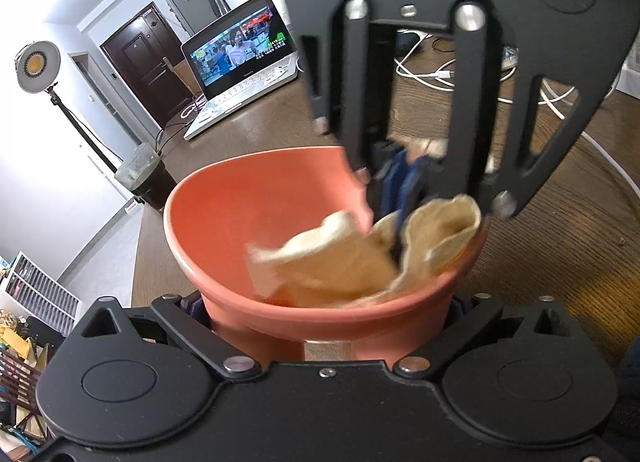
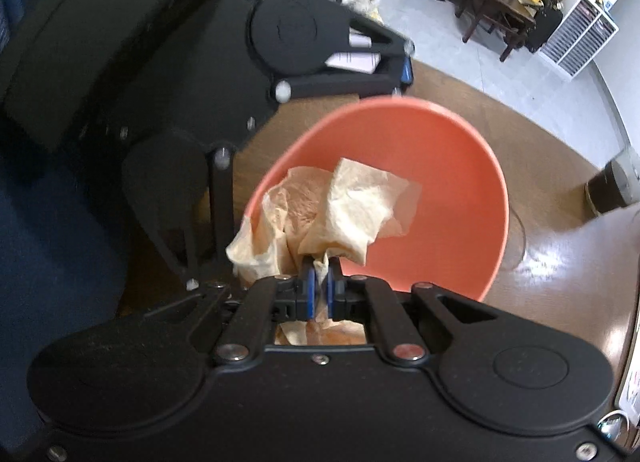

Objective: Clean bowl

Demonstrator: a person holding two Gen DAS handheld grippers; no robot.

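Wiping step, I'd say mid-way: my right gripper (image 2: 320, 282) is clamped tight on a crumpled cream paper towel (image 2: 336, 205), blue pads (image 2: 307, 294) pinching a fold of it, and the towel hangs inside the orange bowl (image 2: 448, 189) against the near inner wall. My left gripper (image 1: 328, 318) grips the bowl from outside, one finger on each side of its lower body, holding it tipped so the mouth faces my right tool; the bowl looks lifted clear of the brown table (image 1: 280, 129), though I can't see its base to be sure. Seen from the left wrist, the towel (image 1: 360, 258) sits on the right side of the bowl's (image 1: 224, 221) interior, draped up to the rim, with the right gripper (image 1: 400, 197) coming down into the bowl from above. The far and left inner wall of the bowl shows bare, no visible dirt from either view. Next move, my guess: keep the pinch firm, drag the towel round the inner wall toward that bare side, press lightly so the paper doesn't tear or slip free, and keep the left hold steady so the bowl doesn't twist.
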